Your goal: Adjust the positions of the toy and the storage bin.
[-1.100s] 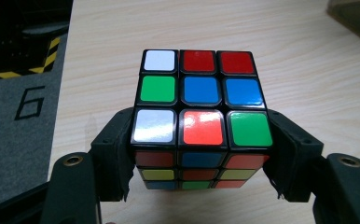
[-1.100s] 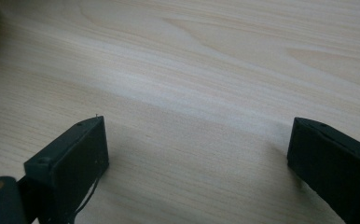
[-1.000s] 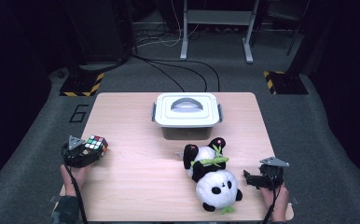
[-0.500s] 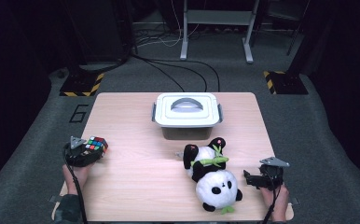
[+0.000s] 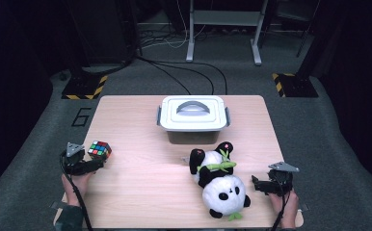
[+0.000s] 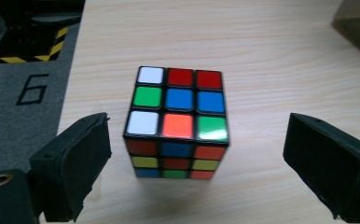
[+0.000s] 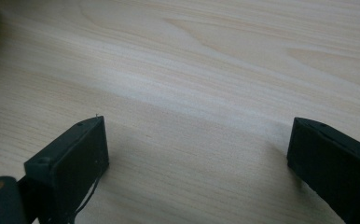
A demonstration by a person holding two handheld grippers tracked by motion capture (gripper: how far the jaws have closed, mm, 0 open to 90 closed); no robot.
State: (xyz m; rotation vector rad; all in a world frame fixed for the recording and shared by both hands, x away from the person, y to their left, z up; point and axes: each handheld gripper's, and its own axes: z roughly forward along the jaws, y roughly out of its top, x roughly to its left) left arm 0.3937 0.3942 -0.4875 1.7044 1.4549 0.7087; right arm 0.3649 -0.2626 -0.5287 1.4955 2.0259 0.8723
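Since the earlier frame, the left gripper (image 5: 93, 166) has let go of the one puzzle cube (image 6: 176, 121): its jaws have just been opening and now stand spread, the cube sitting between them untouched on either side. That cube rests on the table (image 5: 140, 192) near its left edge. One lidded white box (image 5: 192, 115) stands at the far middle, and one toy panda (image 5: 220, 185) lies nearer the right gripper (image 5: 255, 184), whose jaws are spread over bare wood.

A black number "6" (image 5: 80, 117) is painted on the grey floor (image 5: 39, 139), just beside the surface's (image 5: 140, 139) left edge.
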